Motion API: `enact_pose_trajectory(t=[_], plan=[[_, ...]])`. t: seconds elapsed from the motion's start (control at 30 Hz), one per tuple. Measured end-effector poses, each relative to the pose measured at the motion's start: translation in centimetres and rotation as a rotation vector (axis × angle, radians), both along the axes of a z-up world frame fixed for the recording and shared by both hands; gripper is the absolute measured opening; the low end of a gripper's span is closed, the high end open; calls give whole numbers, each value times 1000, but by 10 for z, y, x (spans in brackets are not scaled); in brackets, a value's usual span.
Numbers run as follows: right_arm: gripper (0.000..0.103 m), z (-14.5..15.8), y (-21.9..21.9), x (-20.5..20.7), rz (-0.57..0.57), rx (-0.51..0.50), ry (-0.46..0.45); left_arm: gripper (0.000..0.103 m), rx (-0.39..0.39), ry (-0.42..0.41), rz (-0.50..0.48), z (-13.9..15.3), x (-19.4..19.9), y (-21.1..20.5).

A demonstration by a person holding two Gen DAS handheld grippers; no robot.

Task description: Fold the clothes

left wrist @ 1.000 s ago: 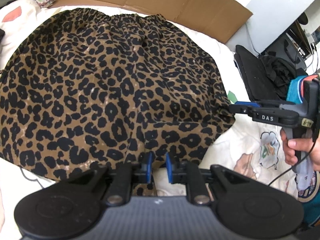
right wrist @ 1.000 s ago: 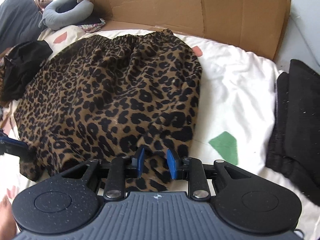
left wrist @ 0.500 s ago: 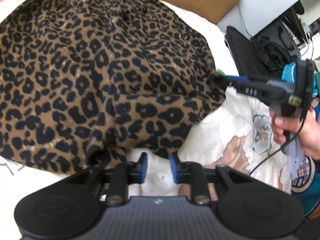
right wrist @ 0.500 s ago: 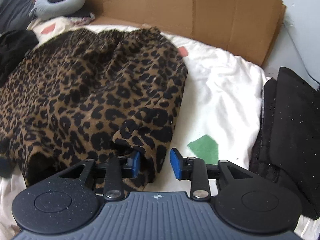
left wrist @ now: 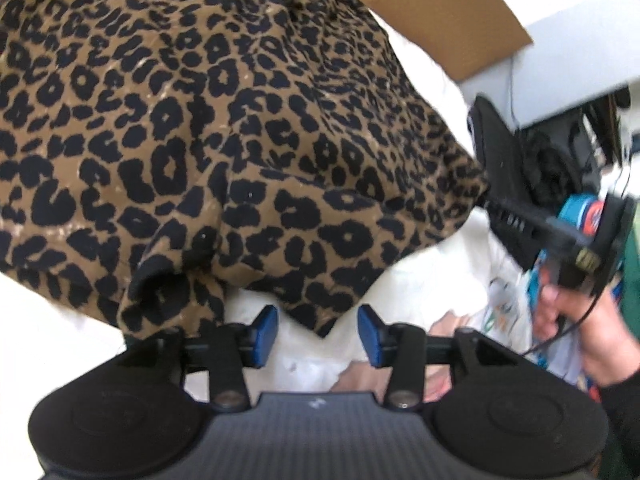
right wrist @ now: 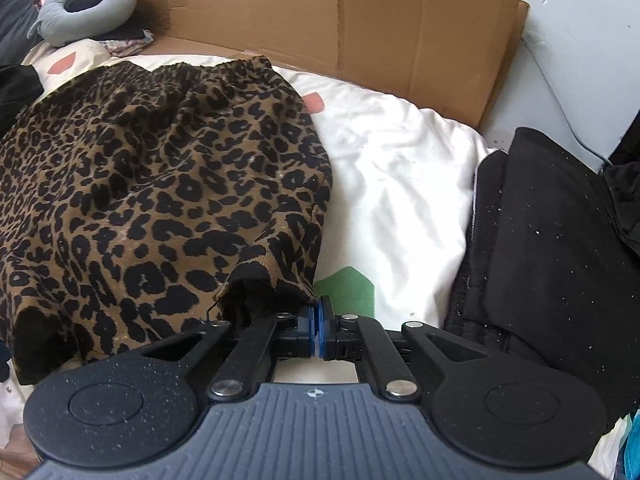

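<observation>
Left wrist view first: my left gripper (left wrist: 318,330) now stands with its blue pads spread wide over the white bedsheet (left wrist: 432,276), and nothing sits between them. A second ago those pads were close together at the hem of the leopard skirt (left wrist: 224,128); half a second ago they had parted, and now they gape wider, with the hem hanging just ahead of them and a loose fold bunched to the left. So I have let go on this side, or lost the cloth.

Over on the right, my right gripper (right wrist: 319,330) has gone the other way: its pads, apart half a second ago, are pressed together on the near right corner of the skirt's hem, which now lifts off the sheet. The skirt lies spread across the bed, waistband toward the cardboard (right wrist: 360,20), a black garment (right wrist: 560,248) well to its right.

I judge the fold needs both corners, so my left must regrip before I carry the hem up.
</observation>
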State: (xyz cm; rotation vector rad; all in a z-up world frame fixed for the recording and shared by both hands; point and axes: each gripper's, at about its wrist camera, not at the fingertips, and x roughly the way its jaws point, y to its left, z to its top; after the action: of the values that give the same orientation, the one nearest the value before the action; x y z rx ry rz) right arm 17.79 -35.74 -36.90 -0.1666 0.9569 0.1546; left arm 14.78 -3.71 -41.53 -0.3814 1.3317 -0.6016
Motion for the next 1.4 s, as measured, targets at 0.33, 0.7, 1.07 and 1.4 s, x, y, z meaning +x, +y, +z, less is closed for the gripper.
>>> enact_pose_trajectory(t=[0.33,0.7,1.07,1.4], plan=[[0,-4,-3,0,-6,-3,7,45,-176,156,369,-18,11,48],[0,-10,-13,0,-37,-24,10,3,-151,234,481,-37,16,59],[0,1,-33,11,-52,-102,-58,1,-102,217,391,-5,24,70],[0,-4,-38,26,-75,-115,-59,2,-57,192,389,-9,29,68]])
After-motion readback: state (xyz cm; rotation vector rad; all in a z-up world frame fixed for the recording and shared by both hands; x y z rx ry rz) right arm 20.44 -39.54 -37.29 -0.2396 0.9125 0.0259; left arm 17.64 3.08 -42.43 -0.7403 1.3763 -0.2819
